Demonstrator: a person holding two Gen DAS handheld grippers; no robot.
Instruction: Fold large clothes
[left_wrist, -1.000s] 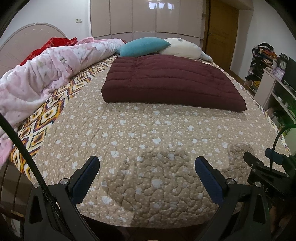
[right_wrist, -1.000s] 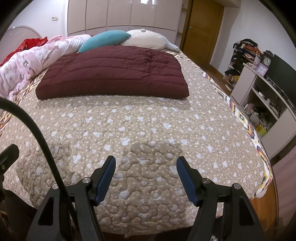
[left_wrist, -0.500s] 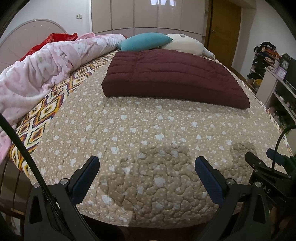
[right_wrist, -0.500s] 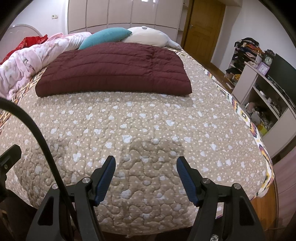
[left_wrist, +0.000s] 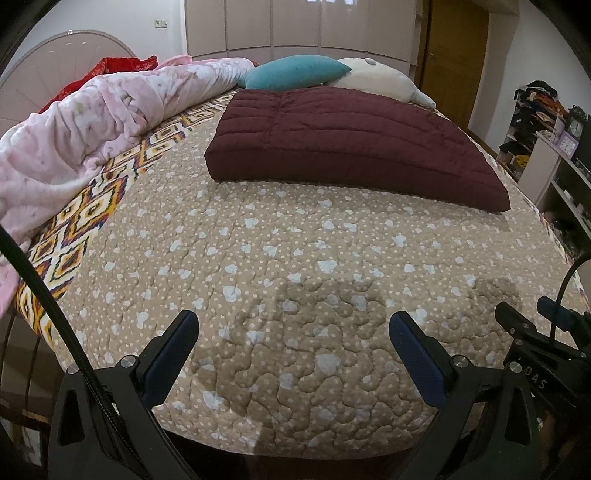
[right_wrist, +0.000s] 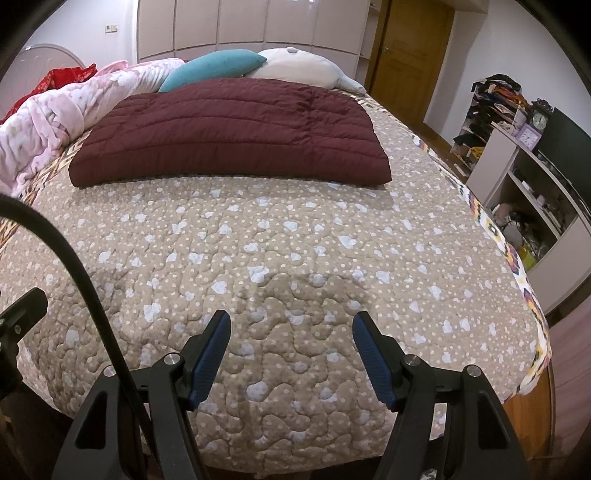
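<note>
Bed (left_wrist: 295, 258) fills both views, its spotted quilt bare in the lower half. Maroon coat (left_wrist: 343, 140), already a flat padded rectangle, lies in the upper middle, well ahead of both sets of jaws, long axis across the frame. In the right view it sits left of centre (right_wrist: 229, 136), so neither hand looks clearly nearer. Pink blanket (left_wrist: 92, 122) is heaped at upper left, two pillows (left_wrist: 295, 72) behind the coat. Left gripper (left_wrist: 293, 354) and right gripper (right_wrist: 291, 354) hang wide apart, holding nothing; nothing blocks the reach.
</note>
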